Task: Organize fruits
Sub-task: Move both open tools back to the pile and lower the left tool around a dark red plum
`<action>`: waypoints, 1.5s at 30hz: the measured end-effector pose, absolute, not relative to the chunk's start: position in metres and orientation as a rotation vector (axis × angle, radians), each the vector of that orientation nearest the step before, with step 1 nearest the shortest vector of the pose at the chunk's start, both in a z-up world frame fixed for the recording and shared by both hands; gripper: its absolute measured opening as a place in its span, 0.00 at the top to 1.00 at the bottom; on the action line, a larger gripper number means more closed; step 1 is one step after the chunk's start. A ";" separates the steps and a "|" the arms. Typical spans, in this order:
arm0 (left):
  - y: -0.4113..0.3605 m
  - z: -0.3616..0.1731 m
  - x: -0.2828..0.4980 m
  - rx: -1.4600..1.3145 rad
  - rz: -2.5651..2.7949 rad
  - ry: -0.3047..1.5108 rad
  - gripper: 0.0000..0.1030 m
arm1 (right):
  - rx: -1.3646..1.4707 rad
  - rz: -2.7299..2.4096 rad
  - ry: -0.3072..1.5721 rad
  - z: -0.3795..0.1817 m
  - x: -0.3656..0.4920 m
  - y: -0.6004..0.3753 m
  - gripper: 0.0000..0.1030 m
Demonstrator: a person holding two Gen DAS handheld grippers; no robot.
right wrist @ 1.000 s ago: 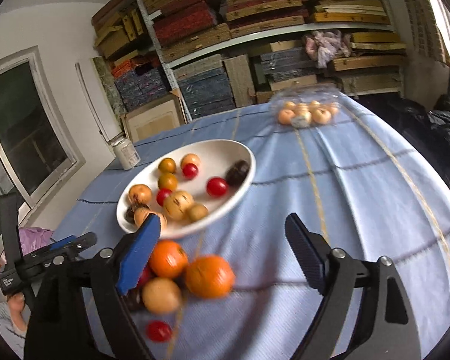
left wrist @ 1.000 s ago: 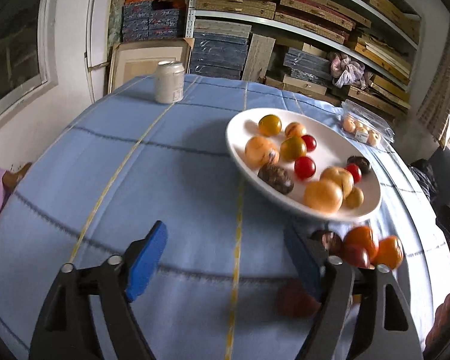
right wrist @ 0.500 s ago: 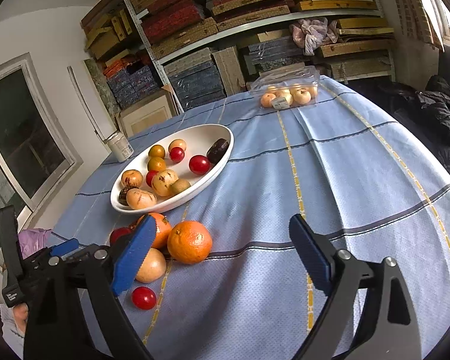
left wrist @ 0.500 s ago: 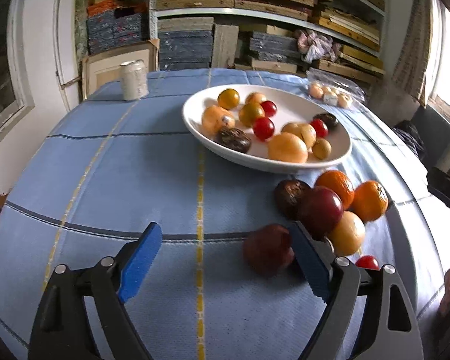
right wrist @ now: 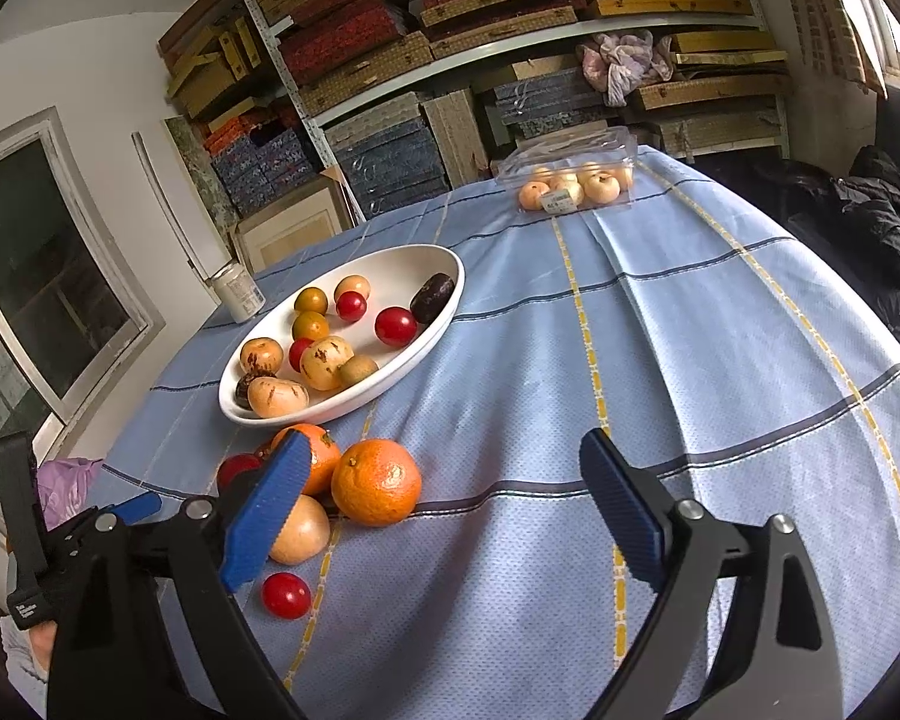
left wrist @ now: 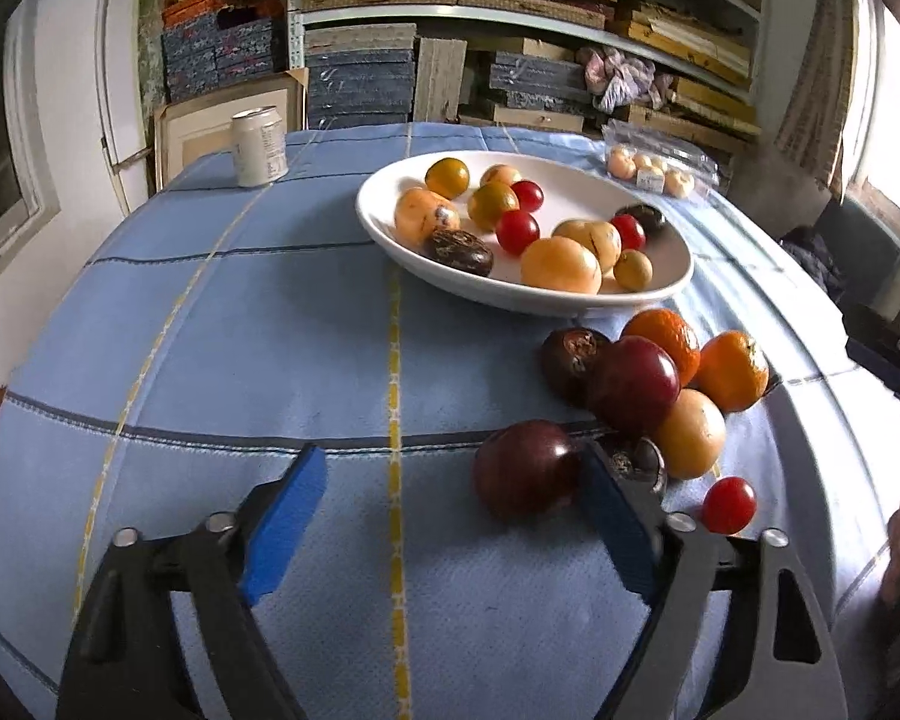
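A white oval plate [left wrist: 570, 303] [right wrist: 390, 387] holds several small fruits. Loose fruit lies in front of it: two oranges [left wrist: 732, 369] [right wrist: 376, 482], a dark red plum [left wrist: 633, 384], a brown wrinkled fruit [left wrist: 573, 360], a pale yellow fruit [left wrist: 690, 432] [right wrist: 300, 531] and a cherry tomato [left wrist: 729, 504] [right wrist: 286, 595]. My left gripper [left wrist: 450, 480] is closing. A dark red fruit [left wrist: 528, 468] lies on the cloth between its jaws, beside the right pad and far from the left pad. My right gripper [right wrist: 444, 456] is open low over the table, with the nearer orange between its jaws, untouched.
A drink can [left wrist: 260, 146] [right wrist: 237, 299] stands at the table's far left. A clear plastic box of small fruits [left wrist: 648, 171] [right wrist: 570, 180] sits at the far edge. Shelves of stacked boxes rise behind. Dark clothing [right wrist: 870, 222] lies beyond the right edge.
The left gripper rolled level and shifted toward the loose fruit, so the dark red fruit now lies between its jaws. The right gripper dipped slightly, then held still.
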State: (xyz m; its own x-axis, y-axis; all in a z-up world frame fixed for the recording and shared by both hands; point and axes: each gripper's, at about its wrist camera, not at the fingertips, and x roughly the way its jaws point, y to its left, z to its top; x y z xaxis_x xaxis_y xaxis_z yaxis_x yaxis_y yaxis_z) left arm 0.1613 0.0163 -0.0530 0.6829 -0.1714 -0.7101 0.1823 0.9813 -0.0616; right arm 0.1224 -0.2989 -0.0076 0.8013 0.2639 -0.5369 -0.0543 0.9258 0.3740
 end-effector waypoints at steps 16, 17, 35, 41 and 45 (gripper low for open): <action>0.003 -0.067 0.172 0.004 -0.333 0.875 0.60 | 0.344 0.178 0.620 -0.007 0.124 -0.295 0.14; 0.001 -0.070 0.173 0.017 -0.332 0.886 0.63 | 0.345 0.178 0.620 -0.007 0.124 -0.295 0.13; 0.002 -0.070 0.180 0.023 -0.294 0.887 0.52 | 0.313 0.197 0.632 -0.008 0.125 -0.283 0.13; 0.003 -0.068 0.183 0.005 -0.293 0.876 0.47 | 0.304 0.203 0.629 -0.009 0.123 -0.281 0.13; 0.002 -0.067 0.182 0.001 -0.302 0.868 0.53 | 0.296 0.208 0.629 -0.008 0.122 -0.279 0.13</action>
State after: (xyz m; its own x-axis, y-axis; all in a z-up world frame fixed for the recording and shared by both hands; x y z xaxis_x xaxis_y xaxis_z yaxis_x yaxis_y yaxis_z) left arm 0.1823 0.0021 -0.0675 0.6068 -0.2609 -0.7508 0.2616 0.9575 -0.1213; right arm 0.1221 -0.2790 -0.0084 0.7901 0.2792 -0.5457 -0.1011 0.9374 0.3332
